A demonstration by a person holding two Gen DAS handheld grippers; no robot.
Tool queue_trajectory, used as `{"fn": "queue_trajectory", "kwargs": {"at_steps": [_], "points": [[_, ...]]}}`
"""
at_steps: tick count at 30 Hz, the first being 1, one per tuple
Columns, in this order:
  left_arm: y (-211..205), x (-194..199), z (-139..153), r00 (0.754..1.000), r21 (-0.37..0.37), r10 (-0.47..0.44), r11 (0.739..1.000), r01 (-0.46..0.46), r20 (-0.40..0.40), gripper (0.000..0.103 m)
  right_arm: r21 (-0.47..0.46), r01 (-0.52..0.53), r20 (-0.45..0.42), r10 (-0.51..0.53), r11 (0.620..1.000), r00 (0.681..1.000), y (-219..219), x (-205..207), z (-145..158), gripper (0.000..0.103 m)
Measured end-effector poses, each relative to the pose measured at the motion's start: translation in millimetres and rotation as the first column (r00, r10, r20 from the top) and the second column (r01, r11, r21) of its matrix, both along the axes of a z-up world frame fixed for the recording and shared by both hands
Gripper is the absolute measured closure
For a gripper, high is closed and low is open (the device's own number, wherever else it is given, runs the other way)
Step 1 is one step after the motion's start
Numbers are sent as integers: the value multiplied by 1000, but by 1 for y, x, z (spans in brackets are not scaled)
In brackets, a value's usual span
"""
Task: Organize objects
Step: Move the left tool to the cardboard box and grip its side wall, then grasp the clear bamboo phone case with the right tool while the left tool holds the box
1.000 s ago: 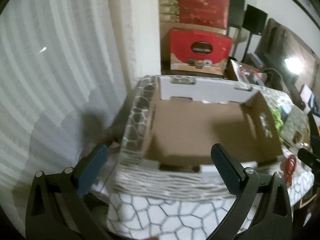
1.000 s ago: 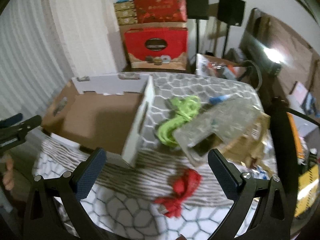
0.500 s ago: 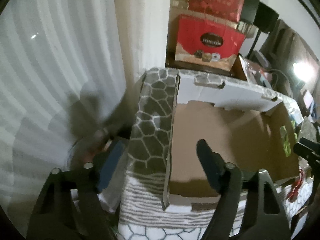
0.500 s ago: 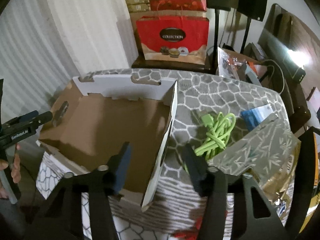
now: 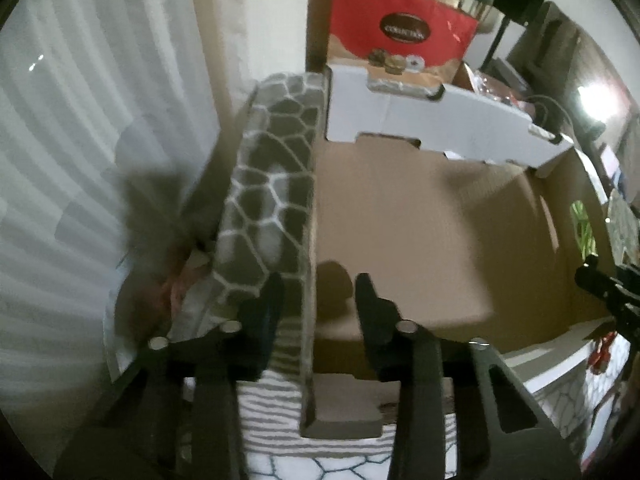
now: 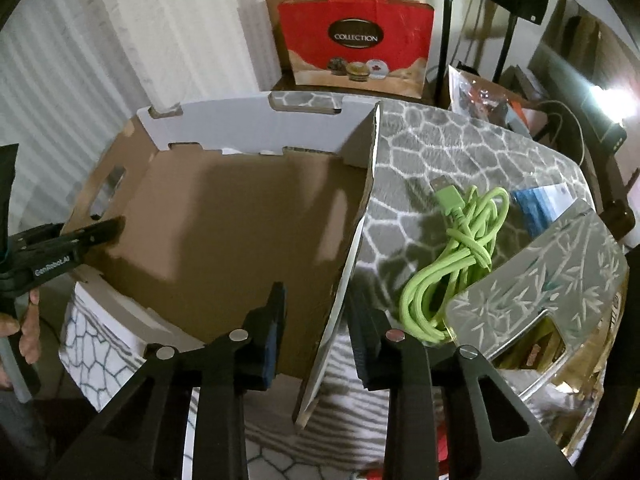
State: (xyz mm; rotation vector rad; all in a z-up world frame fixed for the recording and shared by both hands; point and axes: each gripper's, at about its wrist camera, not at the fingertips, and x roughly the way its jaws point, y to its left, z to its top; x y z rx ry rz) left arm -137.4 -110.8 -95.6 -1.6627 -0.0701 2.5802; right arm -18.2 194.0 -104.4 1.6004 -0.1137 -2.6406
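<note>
Now my left tongs [image 5: 316, 304] sit half spread over the left wall of the cardboard box [image 5: 400, 216], one finger on each side, not pinching. My right tongs [image 6: 316, 312] do the same over the box's right wall. Near the worktop's [image 6: 460, 140] right edge, just beside the box, lies a green cable [image 6: 456, 256], touching a shiny pouch [image 6: 552, 280].

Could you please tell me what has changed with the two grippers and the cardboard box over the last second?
Both grippers moved in and narrowed: the left gripper now straddles the left wall of the cardboard box, the right gripper its right wall. Neither visibly clamps yet. The box appears unmoved, empty; the green cable lies where it was on the patterned cloth.
</note>
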Motion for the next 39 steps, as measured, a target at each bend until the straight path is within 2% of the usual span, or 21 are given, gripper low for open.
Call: {"fn": "queue_trajectory", "kwargs": {"at_steps": [1, 4, 10, 24, 32, 39], "points": [[1, 1, -1, 1000, 6, -4, 1000, 4, 4, 81, 0, 0, 0, 0, 1000, 1000, -1, 0, 1, 73], [4, 6, 1, 1000, -24, 0, 1000, 0, -10, 81, -2, -9, -2, 9, 1000, 1000, -4, 4, 3, 73], [-1, 16, 6, 1000, -22, -2, 1000, 2, -18, 84, -6, -18, 1, 18, 1000, 1000, -9, 13, 3, 73], [-12, 67, 4, 1000, 48, 14, 999, -13, -17, 84, -59, -36, -2, 36, 998, 999, -15, 55, 2, 69], [-18, 81, 4, 999, 79, 21, 997, -19, -24, 86, -101, -44, -11, 43, 994, 999, -13, 76, 3, 67], [-14, 85, 3, 999, 50, 14, 999, -12, -37, 87, -152, 11, -34, -16, 988, 999, 16, 90, 17, 54]]}}
